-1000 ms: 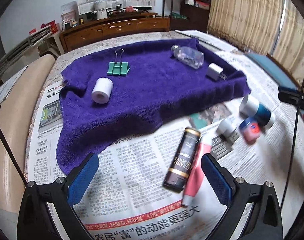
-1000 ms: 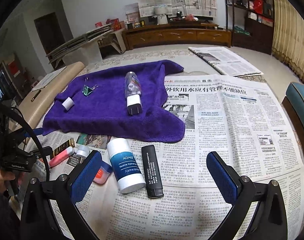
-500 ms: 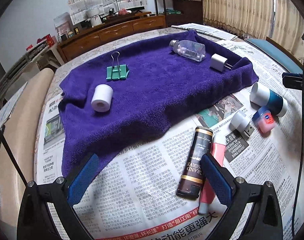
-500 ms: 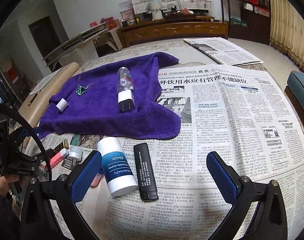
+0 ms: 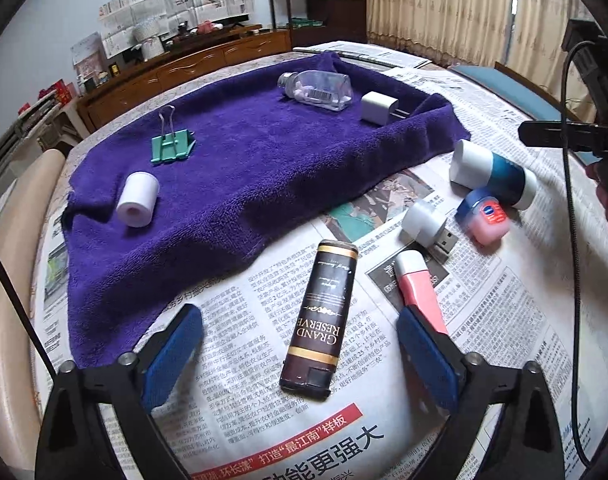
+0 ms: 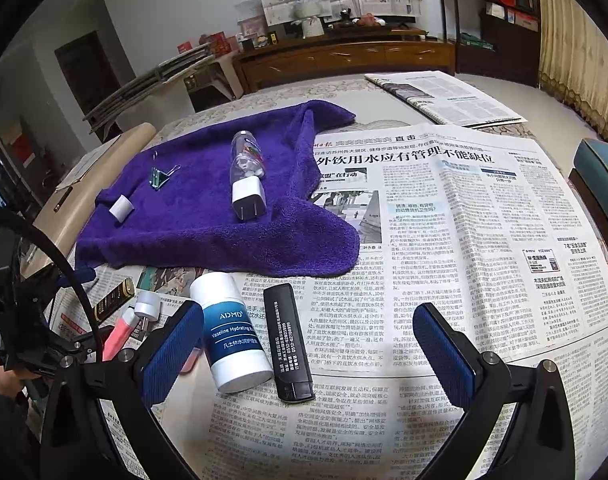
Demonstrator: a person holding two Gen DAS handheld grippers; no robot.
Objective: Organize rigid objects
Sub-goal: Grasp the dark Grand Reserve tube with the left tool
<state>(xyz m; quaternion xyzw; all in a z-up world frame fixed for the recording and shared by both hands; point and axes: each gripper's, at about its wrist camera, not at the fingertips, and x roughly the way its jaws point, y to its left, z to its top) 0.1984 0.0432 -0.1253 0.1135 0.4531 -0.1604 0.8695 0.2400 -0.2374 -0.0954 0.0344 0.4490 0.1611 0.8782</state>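
Left tongs (image 5: 300, 344) stand wide open and grip nothing. In the left wrist view they have come lower and nearer over the last second: the brown lighter (image 5: 321, 316), which lay up by the right pad before, now lies between the two blue pads on the newspaper (image 5: 503, 320). The pink tube (image 5: 417, 296) lies just beside the right pad, partly behind it. Beyond sit the USB plug (image 5: 425, 226), the small pink jar (image 5: 483, 216) and the blue-and-white bottle (image 5: 493, 174), now larger in view. On the purple towel (image 5: 244, 184) lie the white roll (image 5: 138, 200), green binder clip (image 5: 172, 148), clear bottle (image 5: 315, 90) and white charger (image 5: 377, 108), all where they were.

Right tongs (image 6: 307, 344) also gape open, empty. In the right wrist view the bottle (image 6: 232, 336) and black lighter (image 6: 288, 340) lie side by side between the pads, closer to the left pad than a second ago, and nearer the camera. The towel (image 6: 208, 220) with charger (image 6: 246, 196) and clear bottle (image 6: 248, 154) has not shifted. At far left the other gripper's frame shows above the brown lighter (image 6: 114, 300) and pink tube (image 6: 120, 334).
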